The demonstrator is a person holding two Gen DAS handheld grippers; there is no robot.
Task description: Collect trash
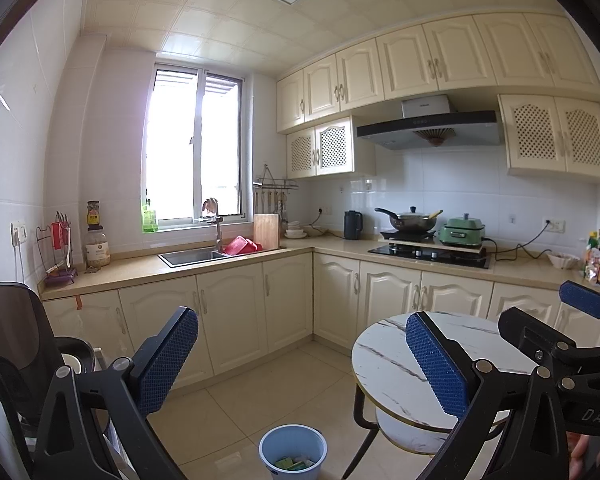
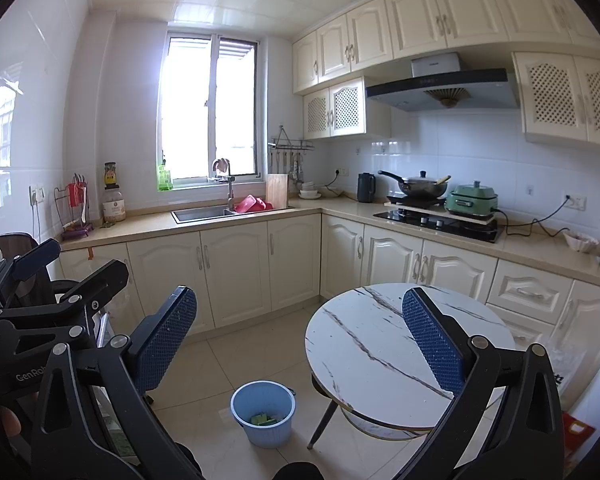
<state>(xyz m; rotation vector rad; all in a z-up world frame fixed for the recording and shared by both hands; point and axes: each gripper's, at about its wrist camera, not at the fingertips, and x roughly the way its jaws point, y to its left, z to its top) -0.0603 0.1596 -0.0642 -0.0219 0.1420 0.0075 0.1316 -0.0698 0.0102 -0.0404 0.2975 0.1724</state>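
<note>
Jaws: both pairs stand wide apart and hold nothing.
Left gripper (image 1: 302,360): up in the air over the floor, with blue bumpy pads (image 1: 165,360) on black arms. It also shows at the left edge of the right wrist view.
Right gripper (image 2: 300,336): up in the air next to the left one, with the same blue pads (image 2: 432,340). Its black arm shows at the right edge of the left wrist view.
Bin (image 2: 263,412): a small light blue bucket on the tiled floor, just beside the round table's leg.
Trash (image 2: 263,419): green and yellow bits lie at the bottom of the bin, low down between the open fingers.
Round table (image 2: 364,360): white top with dark lines like marble, thin dark legs, and a shelf under it. It is to the right of the bin.
Kitchen: cream cupboards run along two walls, and a sink (image 2: 202,213) sits under the bright window.
Stove (image 2: 440,222): a pan (image 2: 420,185) and a green cooker (image 2: 474,199) sit on it.
Fingertip (image 2: 10,420): a bit of a person's finger shows at the lower left edge of the right wrist view.
</note>
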